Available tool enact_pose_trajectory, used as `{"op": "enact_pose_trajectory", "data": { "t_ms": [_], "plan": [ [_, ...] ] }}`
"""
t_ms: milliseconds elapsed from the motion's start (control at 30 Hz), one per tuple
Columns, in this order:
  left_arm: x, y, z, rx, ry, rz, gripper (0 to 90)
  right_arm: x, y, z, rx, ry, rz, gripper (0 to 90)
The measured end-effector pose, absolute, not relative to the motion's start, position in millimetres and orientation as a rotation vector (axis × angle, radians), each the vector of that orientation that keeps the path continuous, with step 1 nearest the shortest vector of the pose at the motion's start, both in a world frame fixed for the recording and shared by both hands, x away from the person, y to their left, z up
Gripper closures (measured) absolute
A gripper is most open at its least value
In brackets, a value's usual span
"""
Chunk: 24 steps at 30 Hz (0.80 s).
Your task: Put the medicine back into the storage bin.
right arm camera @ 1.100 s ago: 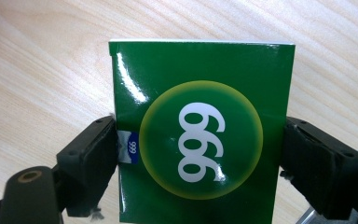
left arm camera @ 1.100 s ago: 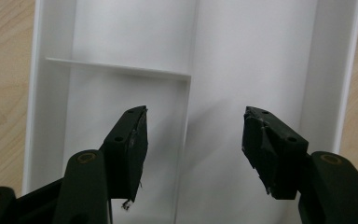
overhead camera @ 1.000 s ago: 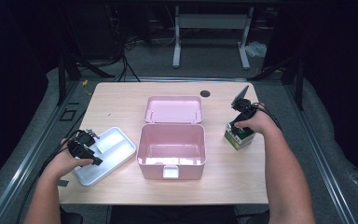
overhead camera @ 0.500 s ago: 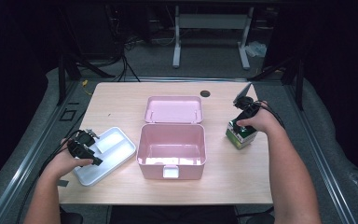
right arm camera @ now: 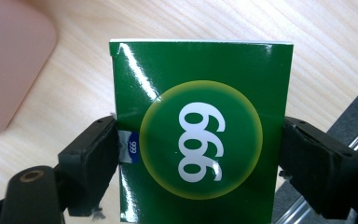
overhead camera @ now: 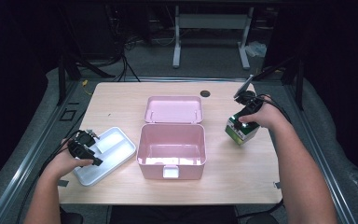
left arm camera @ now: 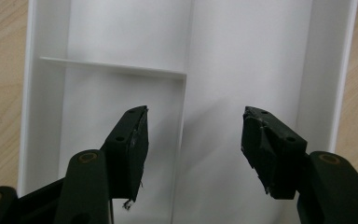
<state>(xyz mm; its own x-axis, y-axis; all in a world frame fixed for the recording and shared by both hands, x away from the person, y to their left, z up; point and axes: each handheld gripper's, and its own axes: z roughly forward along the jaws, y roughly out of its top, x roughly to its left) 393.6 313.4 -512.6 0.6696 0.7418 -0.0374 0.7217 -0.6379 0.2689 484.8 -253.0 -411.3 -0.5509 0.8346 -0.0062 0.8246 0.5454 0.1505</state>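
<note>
Right gripper (right arm camera: pixel 198 140) clamped on green box (right arm camera: pixel 198 126), one jaw on each side face; its own view shows a yellow disc with white digits on the face, which the high view can't resolve. Box bottom is cut off there, so contact with table (overhead camera: pixel 242 182) can't be told. Pink case (overhead camera: pixel 171 149) sits open just to its left, table edge close on the right. Left gripper (left arm camera: pixel 193 140) jaws apart, empty, over white divided tray (left arm camera: pixel 261 56).

Light wooden table (overhead camera: pixel 121 100) on grey floor (overhead camera: pixel 205 63), white metal stand (overhead camera: pixel 209 32) and cables behind, dark surroundings.
</note>
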Motion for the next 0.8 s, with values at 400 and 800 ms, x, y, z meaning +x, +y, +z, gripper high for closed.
{"op": "enact_pose_trajectory", "data": {
  "t_ms": [400,800],
  "plan": [
    [393.5,311.5,-513.0,2.631,1.166,0.104,41.3,466.9,-236.1,-382.0,1.255,2.766,0.188,16.3],
    [393.9,310.9,-514.4,2.638,1.162,0.1,41.6,449.7,-215.5,-369.3,0.926,2.909,0.134,16.4]
  ]
}}
